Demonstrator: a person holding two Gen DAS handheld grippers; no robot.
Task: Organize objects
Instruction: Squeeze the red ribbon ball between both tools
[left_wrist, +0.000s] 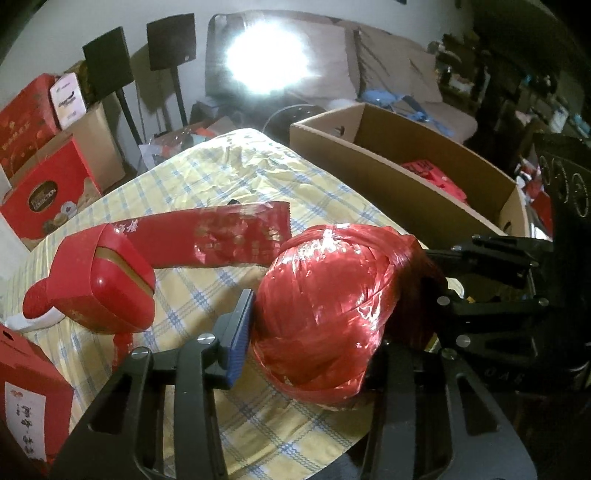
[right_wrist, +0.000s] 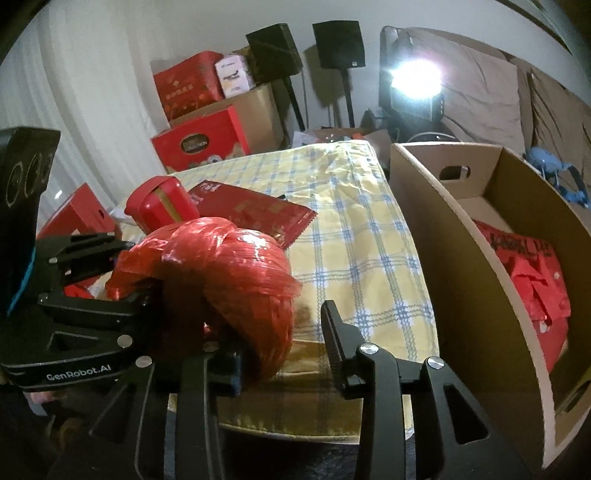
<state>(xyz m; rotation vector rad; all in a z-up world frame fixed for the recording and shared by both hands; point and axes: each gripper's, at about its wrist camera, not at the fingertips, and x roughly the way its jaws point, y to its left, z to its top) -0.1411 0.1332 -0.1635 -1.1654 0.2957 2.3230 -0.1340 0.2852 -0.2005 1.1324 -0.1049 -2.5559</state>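
Note:
A ball of shiny red plastic twine hangs just over the yellow checked tablecloth. My left gripper is shut on it: the blue pad presses its left side and the other finger is hidden behind the ball. In the right wrist view, the left gripper pinches the ball from the left. My right gripper is open: one finger sits under the ball, and the other finger stands apart from it.
A red tin with a gold band and a flat red packet lie behind the ball. An open cardboard box stands on the right with red items inside. Red gift boxes and two speakers stand beyond the table.

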